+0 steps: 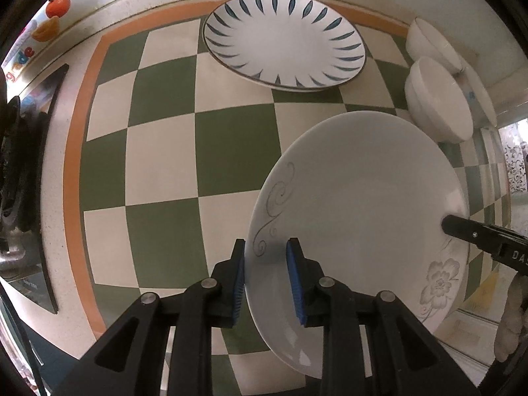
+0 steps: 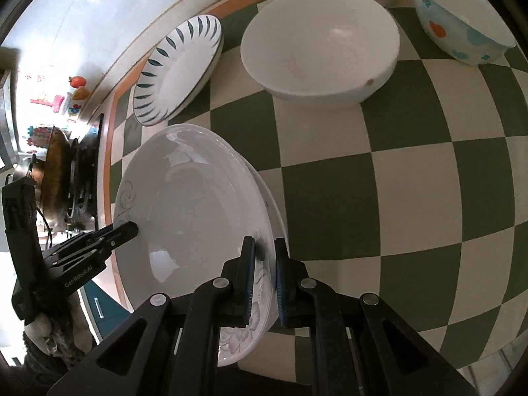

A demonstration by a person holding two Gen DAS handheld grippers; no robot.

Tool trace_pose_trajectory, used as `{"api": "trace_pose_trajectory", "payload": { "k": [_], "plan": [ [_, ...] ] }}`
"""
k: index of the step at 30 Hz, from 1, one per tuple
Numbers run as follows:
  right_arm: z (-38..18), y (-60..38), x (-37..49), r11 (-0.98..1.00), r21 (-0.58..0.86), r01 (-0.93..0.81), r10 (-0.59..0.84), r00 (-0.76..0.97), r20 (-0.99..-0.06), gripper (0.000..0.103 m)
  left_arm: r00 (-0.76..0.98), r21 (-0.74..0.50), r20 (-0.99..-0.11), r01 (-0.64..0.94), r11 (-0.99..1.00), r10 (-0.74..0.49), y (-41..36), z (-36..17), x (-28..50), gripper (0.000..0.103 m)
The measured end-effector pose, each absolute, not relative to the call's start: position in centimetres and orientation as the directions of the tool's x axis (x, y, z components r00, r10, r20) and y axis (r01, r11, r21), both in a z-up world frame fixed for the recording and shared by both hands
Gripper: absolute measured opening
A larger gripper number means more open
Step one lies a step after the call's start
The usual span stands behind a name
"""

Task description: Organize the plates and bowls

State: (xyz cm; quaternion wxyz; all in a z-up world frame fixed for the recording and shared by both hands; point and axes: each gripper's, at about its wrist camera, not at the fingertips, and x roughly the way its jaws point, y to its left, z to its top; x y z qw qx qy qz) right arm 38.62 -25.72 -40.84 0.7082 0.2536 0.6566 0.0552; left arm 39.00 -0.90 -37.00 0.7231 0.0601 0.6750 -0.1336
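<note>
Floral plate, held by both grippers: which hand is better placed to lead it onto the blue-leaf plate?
Left, probably. The left gripper grips the floral plate on the side nearer the blue-leaf plate; the right gripper holds the opposite rim, facing the white bowl.

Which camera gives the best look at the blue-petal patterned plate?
The left wrist view: the blue-petal plate lies nearly face-on, whole rim visible. The right wrist view shows it obliquely, foreshortened near the counter edge.
</note>
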Motion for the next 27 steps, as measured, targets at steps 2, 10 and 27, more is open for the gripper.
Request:
{"api": "trace_pose_trajectory", "payload": {
  "k": [2, 10, 27],
  "plan": [
    [-41.1, -25.7, 38.8, 0.863, 0.438, 0.251, 0.419, 0.128, -0.899, 0.013, 0.054, -0.077, -0.994, 0.282, 0.956, -0.096, -1.0, -37.2, 38.9, 0.023],
    [-40.8, -24.9, 39.5, 0.892, 0.397, 0.216, 0.382, 0.108, -0.918, 0.013, 0.065, -0.041, -0.996, 0.302, 0.952, -0.063, -1.9, -37.3, 38.7, 0.023],
    [-37.5, -26.6, 40.7, 0.889, 0.409, 0.206, 0.409, 0.049, -0.911, 0.016, 0.154, -0.118, -0.976, 0.214, 0.970, -0.153, -1.1, -30.8, 40.6, 0.023]
  ]
}}
